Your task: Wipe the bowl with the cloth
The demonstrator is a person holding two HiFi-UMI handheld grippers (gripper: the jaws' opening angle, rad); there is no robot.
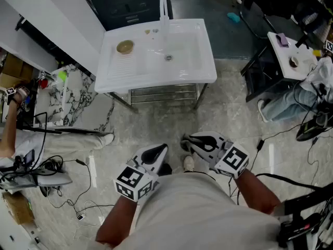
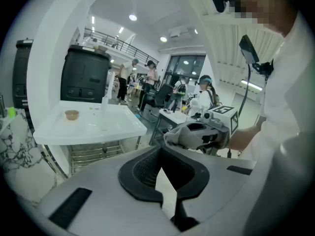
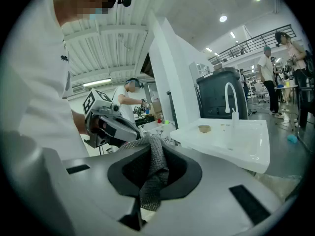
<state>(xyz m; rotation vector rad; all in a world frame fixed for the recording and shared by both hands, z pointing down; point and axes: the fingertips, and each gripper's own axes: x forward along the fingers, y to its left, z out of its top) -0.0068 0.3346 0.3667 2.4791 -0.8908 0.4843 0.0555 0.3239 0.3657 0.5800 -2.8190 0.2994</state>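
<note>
Jaws, left: the left gripper [image 2: 161,151] is closed on nothing; only pale floor shows through the slit below its tips.
Jaws, right: the right gripper [image 3: 150,146] is clamped on the grey knitted cloth [image 3: 153,176], which is bunched between the pads with a tail hanging below.
Bowl: the small tan bowl [image 1: 125,47] stands upright on the ribbed draining side of the white sink bench [image 1: 156,82], left of the basin and well apart from both grippers.
Step in hand: probably the approach, as the cloth has not yet met the bowl.
Doing it well, left: step up to the bench first, then open the jaws and pinch the rim. A light bowl is likely to slide on that smooth drainer.
Doing it well, right: press the bunched end of the cloth inside the bowl and sweep round the wall. Keep the clamp firm and stay clear of the faucet [image 1: 164,7].
Pose, left: the forearm is tucked close to the torso, with the gripper pointing forward and slightly down and its tip angled inward.
Pose, right: the forearm is also close to the torso, with the tip turned toward the left gripper, near it but apart.
</note>
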